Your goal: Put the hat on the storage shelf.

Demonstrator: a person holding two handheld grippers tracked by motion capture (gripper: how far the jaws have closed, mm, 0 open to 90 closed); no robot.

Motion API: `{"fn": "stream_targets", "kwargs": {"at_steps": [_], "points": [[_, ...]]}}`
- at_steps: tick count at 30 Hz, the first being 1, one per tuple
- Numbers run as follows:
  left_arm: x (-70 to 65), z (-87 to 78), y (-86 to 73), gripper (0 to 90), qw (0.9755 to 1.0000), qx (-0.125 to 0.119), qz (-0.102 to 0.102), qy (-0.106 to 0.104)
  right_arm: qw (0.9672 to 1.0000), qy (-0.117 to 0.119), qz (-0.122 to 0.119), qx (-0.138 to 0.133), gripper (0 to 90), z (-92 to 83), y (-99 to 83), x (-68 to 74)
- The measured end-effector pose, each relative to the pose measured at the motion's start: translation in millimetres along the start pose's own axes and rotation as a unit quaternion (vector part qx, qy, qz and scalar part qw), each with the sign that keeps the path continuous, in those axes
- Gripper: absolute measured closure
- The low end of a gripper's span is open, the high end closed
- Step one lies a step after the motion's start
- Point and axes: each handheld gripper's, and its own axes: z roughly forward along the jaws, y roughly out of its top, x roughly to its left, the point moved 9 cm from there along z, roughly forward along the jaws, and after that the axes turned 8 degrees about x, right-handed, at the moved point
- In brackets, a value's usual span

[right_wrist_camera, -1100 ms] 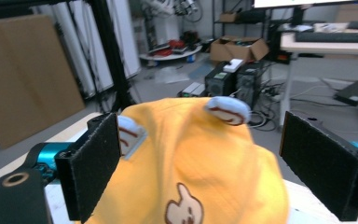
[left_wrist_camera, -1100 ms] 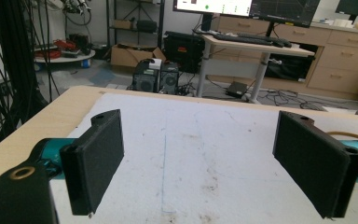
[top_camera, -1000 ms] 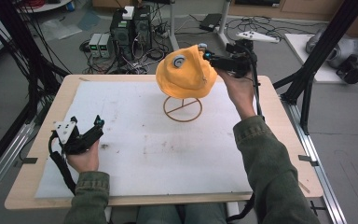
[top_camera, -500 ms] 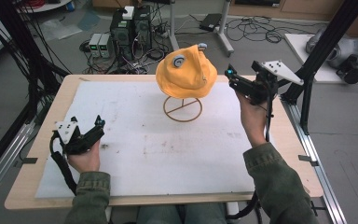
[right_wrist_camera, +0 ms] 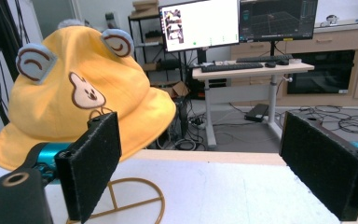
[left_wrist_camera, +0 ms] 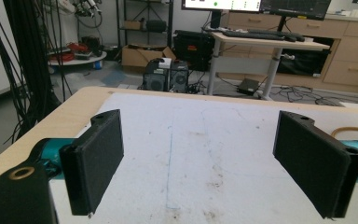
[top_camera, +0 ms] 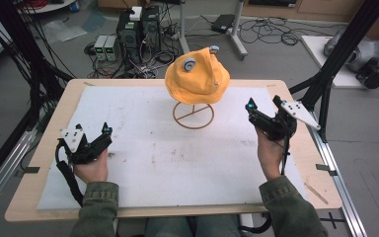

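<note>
Centrally, hat [top_camera: 197,76] rests on stand [top_camera: 193,115] near table's [top_camera: 39,168] far edge; left gripper [top_camera: 104,137] and right gripper [top_camera: 252,109] flank it, both released, empty.

— What's the hat [top_camera: 197,75] made of?

— Soft yellow cloth, matt, with a stitched brim and a sewn-on patch of a small face. Its ears [right_wrist_camera: 36,60] look like grey-blue felt.

— And the stand [top_camera: 193,115] under it?

— Thin metal wire with a golden, slightly glossy finish.

— The table [top_camera: 40,168]?

— Pale wood, smooth at the bare edge. Over it lies a white mat [top_camera: 158,148], matt and faintly rough, marked with dark scuffs and stains.

— The tools?

— The left gripper [top_camera: 104,136] and right gripper [top_camera: 250,109] are matt black plastic; their jaw pads look grainy, like foam. The teal parts beside the jaws shine like anodised metal.
</note>
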Motion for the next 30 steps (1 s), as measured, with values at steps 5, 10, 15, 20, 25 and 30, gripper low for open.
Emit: {"fn": "stream_targets", "kwargs": {"at_steps": [5, 10, 15, 20, 25, 30], "points": [[0.1, 1.0, -1.1, 16.3, 1.0000, 0.002, 0.000, 0.001, 1.0000, -0.007, 0.002, 0.005, 12.5, -3.7, -23.0, -6.4], [-0.5, 1.1, -1.8, 16.3, 1.0000, 0.004, 0.003, 0.002, 0.9996, -0.008, -0.006, 0.025, 12.5, -4.3, -53.5, -6.4], [-1.7, 2.4, -3.4, 16.3, 0.9999, 0.008, 0.007, 0.003, 0.9990, -0.012, -0.016, 0.040, 12.5, -3.9, -76.5, -7.2], [-1.7, 2.0, -3.2, 16.3, 0.9999, 0.007, 0.008, 0.003, 0.9990, -0.010, -0.020, 0.038, 12.5, -4.0, -76.0, -6.2], [-2.1, 2.2, -3.7, 16.3, 0.9999, 0.009, 0.009, 0.002, 0.9989, -0.008, -0.020, 0.043, 12.5, -3.1, -77.5, -5.7], [-1.7, 2.2, -3.8, 16.3, 0.9999, 0.009, 0.008, 0.003, 0.9989, -0.007, -0.018, 0.044, 12.5, -2.6, -77.8, -6.0]]}}
